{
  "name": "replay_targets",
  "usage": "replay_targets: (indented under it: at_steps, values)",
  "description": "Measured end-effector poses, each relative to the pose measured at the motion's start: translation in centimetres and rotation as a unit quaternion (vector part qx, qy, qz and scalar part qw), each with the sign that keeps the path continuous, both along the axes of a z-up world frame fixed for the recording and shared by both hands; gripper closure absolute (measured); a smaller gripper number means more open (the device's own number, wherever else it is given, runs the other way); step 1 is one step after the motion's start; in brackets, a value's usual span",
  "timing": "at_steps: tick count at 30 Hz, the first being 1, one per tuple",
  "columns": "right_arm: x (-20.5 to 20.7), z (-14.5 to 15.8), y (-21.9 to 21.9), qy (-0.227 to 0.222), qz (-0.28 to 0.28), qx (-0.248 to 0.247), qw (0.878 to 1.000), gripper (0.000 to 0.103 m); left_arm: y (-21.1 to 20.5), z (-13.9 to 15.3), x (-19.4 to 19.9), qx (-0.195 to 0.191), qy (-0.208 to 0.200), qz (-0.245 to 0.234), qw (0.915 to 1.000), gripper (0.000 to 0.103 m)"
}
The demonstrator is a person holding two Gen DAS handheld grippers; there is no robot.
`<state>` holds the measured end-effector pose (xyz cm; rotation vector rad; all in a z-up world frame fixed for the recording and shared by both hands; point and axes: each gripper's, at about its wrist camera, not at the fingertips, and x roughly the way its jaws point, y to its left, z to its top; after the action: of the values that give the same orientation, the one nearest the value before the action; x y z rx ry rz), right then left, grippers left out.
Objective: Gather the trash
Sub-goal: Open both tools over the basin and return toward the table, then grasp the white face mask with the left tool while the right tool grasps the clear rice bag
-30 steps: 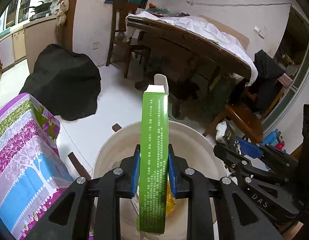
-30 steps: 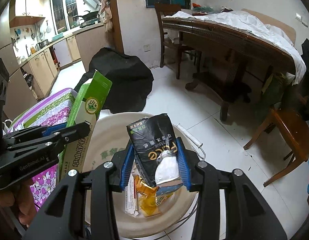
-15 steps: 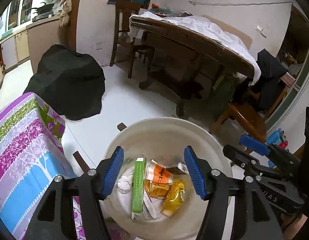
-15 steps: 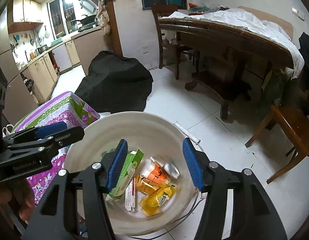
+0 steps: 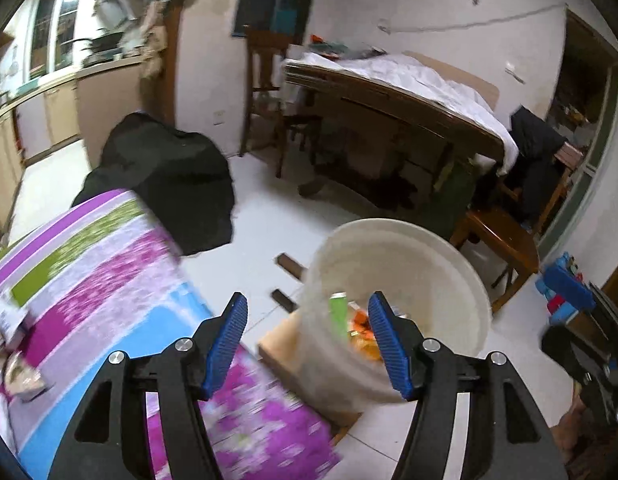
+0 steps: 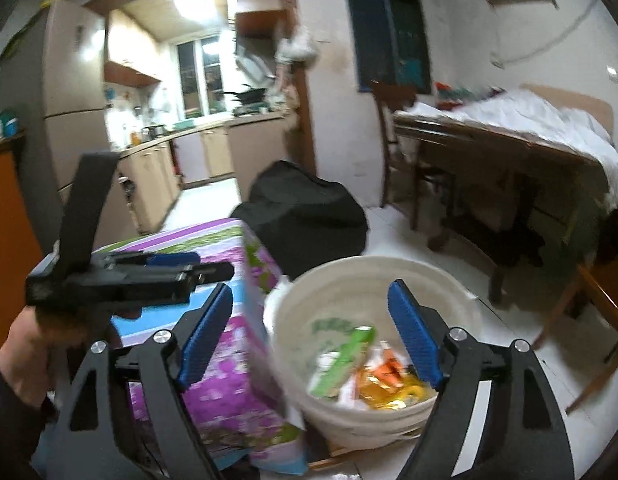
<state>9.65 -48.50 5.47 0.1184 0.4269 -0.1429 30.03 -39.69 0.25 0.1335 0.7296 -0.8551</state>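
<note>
The left gripper (image 5: 307, 342) is released, its ribbed blue pads (image 5: 225, 344) apart with nothing between them. The right gripper (image 6: 311, 334) also holds nothing, and its jaws are opening. Both have black plastic arms with round metal screws.

The landmark is the white bucket (image 6: 449, 280), round, smooth plastic, standing on the pale tiled floor. In the left wrist view the left gripper is above the bucket's left edge. In the right wrist view the right pad overlaps the inside of the bucket. Inside the bucket lies the trash: a long green carton (image 6: 343, 360), orange and yellow crinkled wrappers (image 6: 389, 380) and something white. The print on them is too blurred to read.

Touching the left side of the bucket is a box-shaped thing covered with a flowered cloth (image 5: 109, 280) in purple, green and blue stripes. A few small packets (image 5: 13, 344) lie on it at the far left. Behind the cloth a black soft bag (image 5: 169, 184) sits on the floor. Beyond the bucket stands a dark wooden table (image 5: 409, 120) under a crumpled white sheet, with wooden chairs (image 5: 505, 240) near it. A kitchen with pale cabinets (image 6: 213, 152) is further to the left.
</note>
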Motion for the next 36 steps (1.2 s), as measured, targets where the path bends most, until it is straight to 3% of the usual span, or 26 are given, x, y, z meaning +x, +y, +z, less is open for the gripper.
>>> replay_targets:
  at_steps: [9,15,18,22,24,26,30,36]
  values:
    - [1.0,-0.9,6.9,0.004,0.072,-0.011,0.997,0.019,14.2,-0.8,2.5,0.002,0.006,0.093,0.9957,0.039]
    - [2.6,-1.7,9.9,0.011,0.113,-0.009,0.994,0.019,23.9,-1.5,3.6,0.019,0.006,0.159,0.9871,0.039]
    - [3.0,-2.5,11.8,0.016,0.133,0.0,0.991,0.019,29.4,-2.6,4.5,0.04,0.012,0.211,0.9765,0.037]
    - [4.0,-3.5,13.6,0.027,0.156,0.007,0.987,0.019,37.9,-4.5,6.3,0.054,0.041,0.297,0.9525,0.034]
    - [4.6,-3.9,14.3,0.032,0.166,0.017,0.985,0.019,40.7,-5.7,7.2,0.062,0.063,0.317,0.9442,0.032]
    - [5.1,-4.0,14.9,0.036,0.173,0.02,0.984,0.019,41.8,-6.7,7.7,0.07,0.069,0.322,0.9417,0.031]
    - [5.3,-4.5,15.8,0.046,0.184,0.016,0.982,0.019,40.9,-8.7,8.3,0.098,0.074,0.278,0.9528,0.029]
    - [5.7,-5.5,16.0,0.068,0.19,0.014,0.979,0.019,38.5,-10.7,9.8,0.122,0.059,0.285,0.949,0.031]
